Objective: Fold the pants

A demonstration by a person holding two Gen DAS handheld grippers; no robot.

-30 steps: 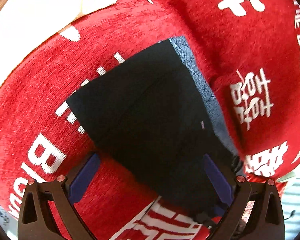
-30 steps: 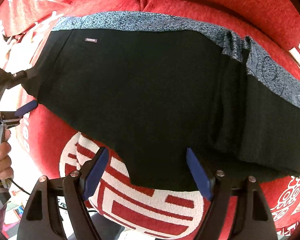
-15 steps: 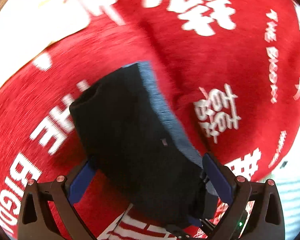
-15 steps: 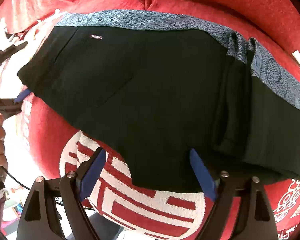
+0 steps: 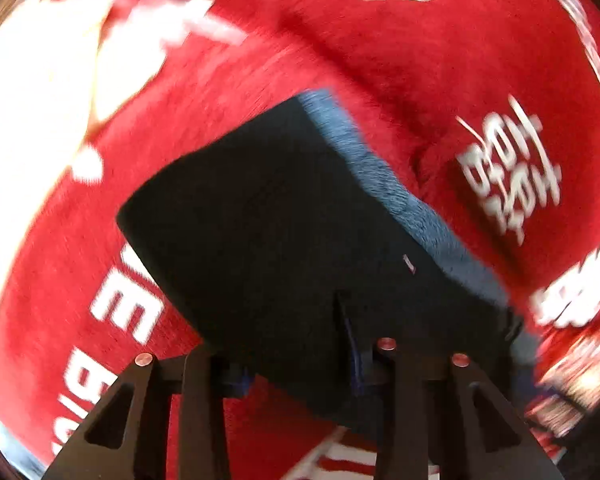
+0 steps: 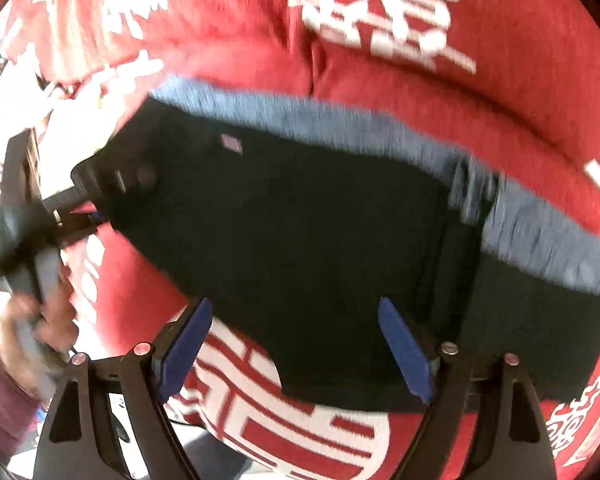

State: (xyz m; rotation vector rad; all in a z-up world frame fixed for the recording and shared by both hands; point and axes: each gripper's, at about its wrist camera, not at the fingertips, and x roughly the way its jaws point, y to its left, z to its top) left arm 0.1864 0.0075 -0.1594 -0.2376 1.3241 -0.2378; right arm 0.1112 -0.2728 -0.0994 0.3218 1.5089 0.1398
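surface: red plush cover [image 6: 520, 92] with white lettering, creased | light: bright white glare at left

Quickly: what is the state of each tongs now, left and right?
Left tongs: just closed, gripping the pants edge.
Right tongs: open, holding nothing, above the pants.

Bright daylight, glare top left; heavy motion blur, fisheye-warped edges.

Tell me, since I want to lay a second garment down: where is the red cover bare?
Bare red cover lies beyond the pants' blue-grey waistband, and in front of the near hem, by the right gripper. The pants' left end is crowded: the left gripper is clamped on the cloth there.
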